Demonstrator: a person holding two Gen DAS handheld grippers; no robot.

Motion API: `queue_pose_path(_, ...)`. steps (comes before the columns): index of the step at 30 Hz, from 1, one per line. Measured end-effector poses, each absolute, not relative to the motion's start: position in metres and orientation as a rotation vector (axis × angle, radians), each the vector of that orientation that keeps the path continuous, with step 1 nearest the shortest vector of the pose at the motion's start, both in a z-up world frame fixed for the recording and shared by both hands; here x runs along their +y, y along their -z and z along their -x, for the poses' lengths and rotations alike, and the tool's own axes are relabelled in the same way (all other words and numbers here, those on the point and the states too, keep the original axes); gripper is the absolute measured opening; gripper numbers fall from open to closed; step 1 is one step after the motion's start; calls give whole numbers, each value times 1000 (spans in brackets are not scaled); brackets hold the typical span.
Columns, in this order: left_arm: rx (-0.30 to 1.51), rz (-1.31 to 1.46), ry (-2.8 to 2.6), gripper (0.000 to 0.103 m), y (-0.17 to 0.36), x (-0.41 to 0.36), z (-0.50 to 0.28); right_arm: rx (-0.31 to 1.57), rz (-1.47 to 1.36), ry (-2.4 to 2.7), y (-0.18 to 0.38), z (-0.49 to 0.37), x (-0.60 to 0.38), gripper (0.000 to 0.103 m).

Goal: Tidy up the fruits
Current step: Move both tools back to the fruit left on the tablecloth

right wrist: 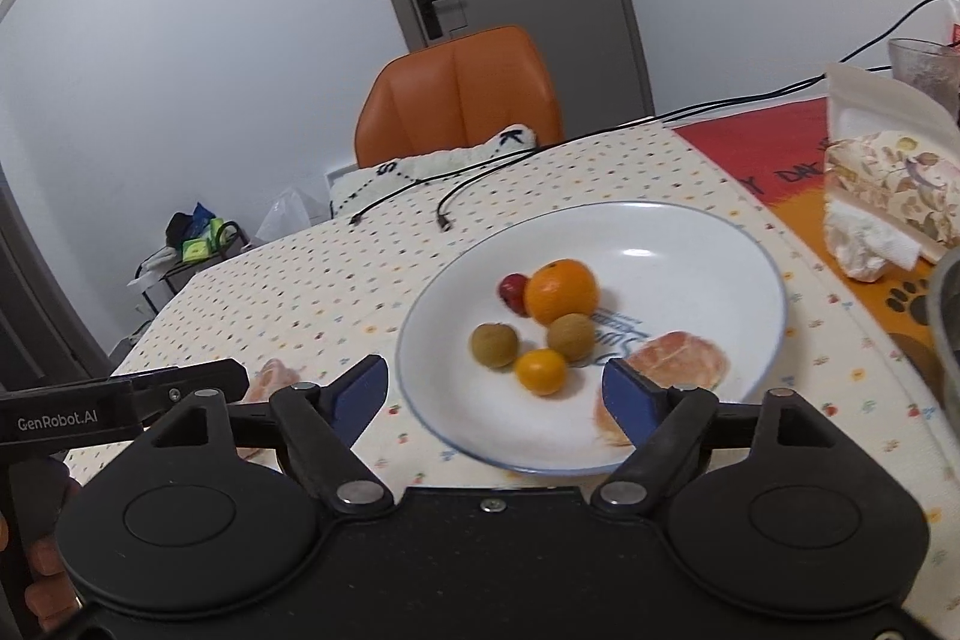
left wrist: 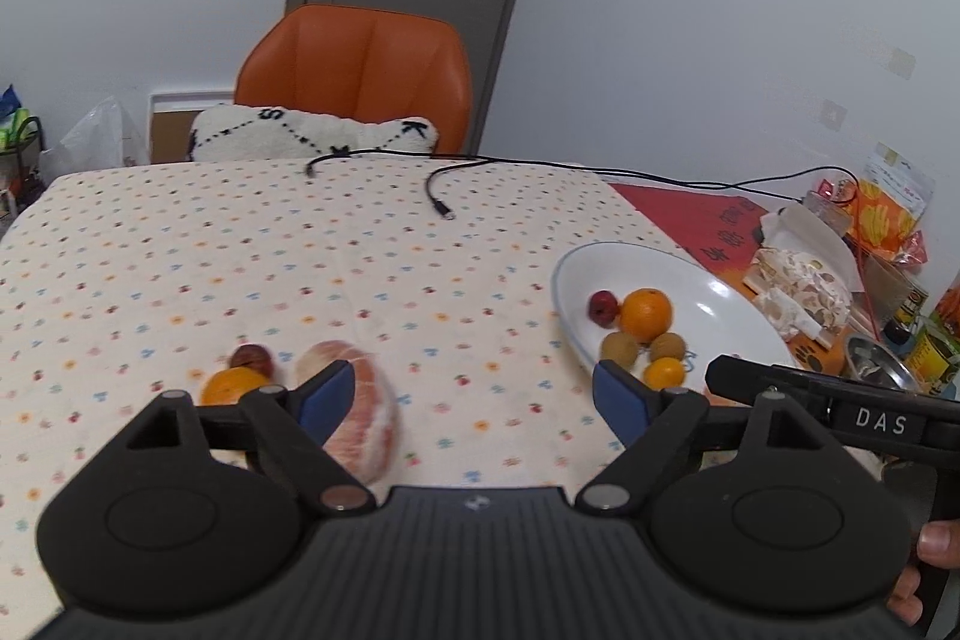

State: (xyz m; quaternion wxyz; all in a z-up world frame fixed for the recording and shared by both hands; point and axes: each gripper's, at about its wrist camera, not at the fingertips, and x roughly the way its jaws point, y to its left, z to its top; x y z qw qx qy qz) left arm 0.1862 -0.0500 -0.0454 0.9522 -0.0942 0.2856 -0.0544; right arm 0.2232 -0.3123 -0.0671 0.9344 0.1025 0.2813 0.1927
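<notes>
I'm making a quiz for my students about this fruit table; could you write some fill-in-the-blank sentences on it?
The fruits are gathered on a white ___.
The chair behind the table is ___.
Both the left claw and the right claw stand ___.
The peeled pomelo piece by the left claw lies on the ___.

Missing words: plate; orange; open; tablecloth

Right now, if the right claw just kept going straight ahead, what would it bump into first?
Probably the white plate: the open right claw points over its near rim. Just beyond lie the small orange citrus and the peeled pomelo piece. Its height above them is unclear.
</notes>
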Motion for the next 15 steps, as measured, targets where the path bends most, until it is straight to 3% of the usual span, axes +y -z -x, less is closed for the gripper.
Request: queue_pose_path(15,584,222,59,85,49,-12,-169,581,-175,-469,67,-221,-271,79)
